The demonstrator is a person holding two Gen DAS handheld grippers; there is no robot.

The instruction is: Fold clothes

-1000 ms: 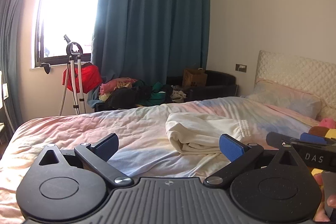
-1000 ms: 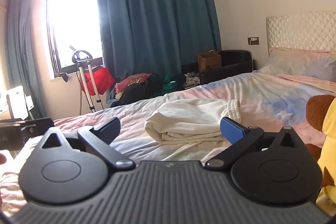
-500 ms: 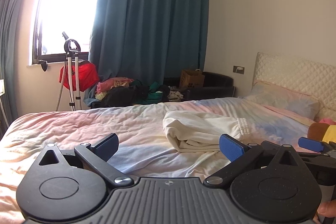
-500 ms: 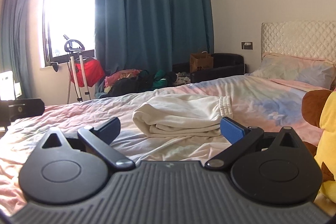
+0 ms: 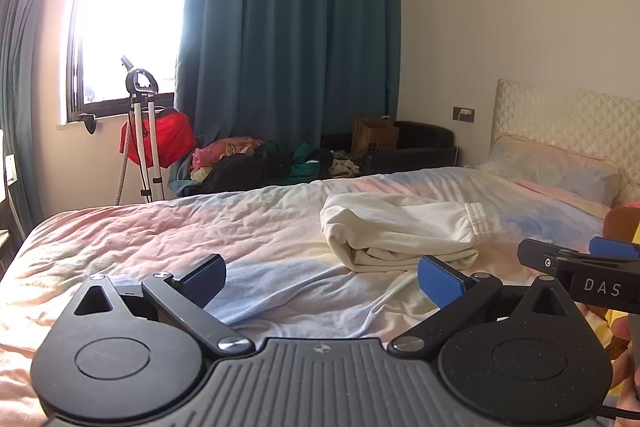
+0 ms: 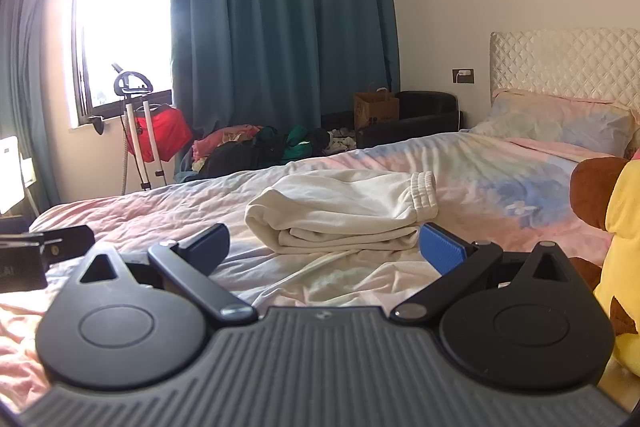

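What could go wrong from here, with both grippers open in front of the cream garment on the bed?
1. The cream garment is already folded in layers; a pinch at its near edge may catch only the top layers and pull the fold apart.
2. The bedsheet is wrinkled just ahead of the right gripper, so its jaws could grab sheet too.
3. The left gripper is close to the right gripper; they might collide.

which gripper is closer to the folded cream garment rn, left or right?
Right, by a little, as far as the views show. The right gripper faces the cream garment almost head-on, open, not touching. The left gripper sits back and left of it, also open.
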